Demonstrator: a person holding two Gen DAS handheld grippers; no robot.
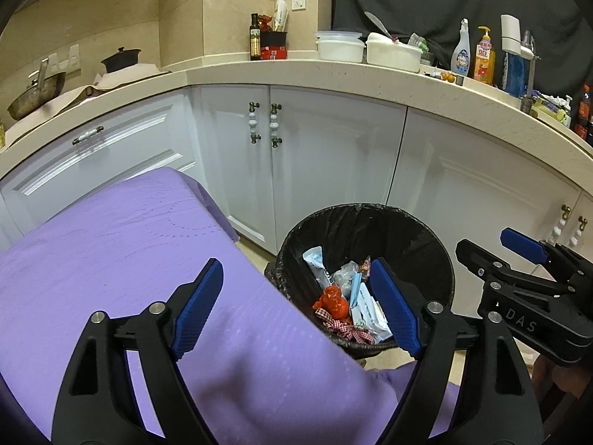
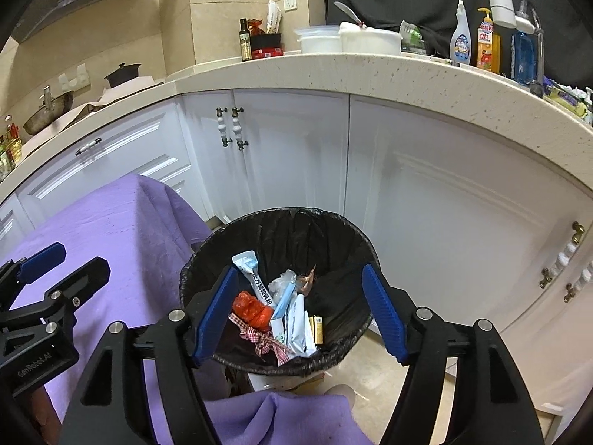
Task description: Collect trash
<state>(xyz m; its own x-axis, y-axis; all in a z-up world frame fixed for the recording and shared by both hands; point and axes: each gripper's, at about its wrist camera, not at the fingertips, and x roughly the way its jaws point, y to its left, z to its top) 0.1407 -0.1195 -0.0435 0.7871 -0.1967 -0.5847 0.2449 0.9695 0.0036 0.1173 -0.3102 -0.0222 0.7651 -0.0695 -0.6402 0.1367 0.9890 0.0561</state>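
A round bin with a black liner [image 1: 426,244] [image 2: 333,237] stands on the floor beside the purple-covered table [image 1: 111,259] [image 2: 111,230]. It holds several pieces of trash: a red crumpled wrapper [image 1: 333,302] [image 2: 252,309], white and blue packets [image 1: 365,306] [image 2: 292,315] and a checked ribbon [image 2: 267,341]. My left gripper [image 1: 296,311] is open and empty, over the table's edge next to the bin. My right gripper [image 2: 300,315] is open and empty, above the bin's mouth. The right gripper also shows in the left wrist view [image 1: 519,256], and the left gripper in the right wrist view [image 2: 55,270].
White cabinet doors [image 1: 326,163] [image 2: 296,155] with a beige countertop [image 1: 333,70] [image 2: 370,70] run behind the bin. On the counter stand white containers [image 1: 341,46], an oil bottle [image 1: 255,37], spray and soap bottles [image 1: 481,55], a wok [image 1: 37,92]. Beige floor [image 2: 370,371] lies under the bin.
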